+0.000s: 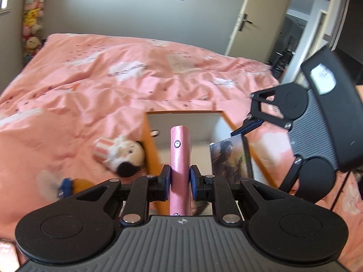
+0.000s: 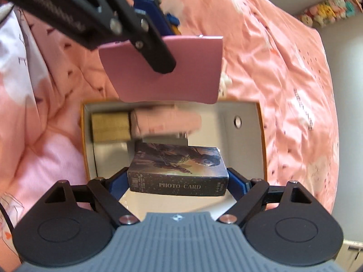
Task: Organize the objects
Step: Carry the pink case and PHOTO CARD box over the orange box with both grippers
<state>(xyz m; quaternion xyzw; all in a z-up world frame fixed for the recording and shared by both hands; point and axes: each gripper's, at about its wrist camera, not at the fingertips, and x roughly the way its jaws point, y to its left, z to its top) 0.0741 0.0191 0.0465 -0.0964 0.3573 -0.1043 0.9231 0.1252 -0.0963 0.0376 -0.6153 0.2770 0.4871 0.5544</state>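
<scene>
My left gripper (image 1: 179, 176) is shut on a flat pink case (image 1: 180, 156) and holds it edge-up over an open orange-rimmed white box (image 1: 150, 149) on the bed. In the right wrist view the pink case (image 2: 181, 77) hangs above the box (image 2: 249, 136) in the left gripper (image 2: 158, 34). My right gripper (image 2: 178, 176) is shut on a dark photo card box (image 2: 178, 170) over the box's near side; this card box shows in the left wrist view (image 1: 231, 158). Inside the box lie a tan block (image 2: 110, 124) and a pink item (image 2: 165, 120).
A pink quilt (image 1: 113, 79) covers the bed. A white plush toy (image 1: 120, 156) lies left of the box, with a blue and orange item (image 1: 68, 185) nearer me. Plush toys (image 1: 31, 18) hang at the far left wall. An open door (image 1: 249, 18) is at the back right.
</scene>
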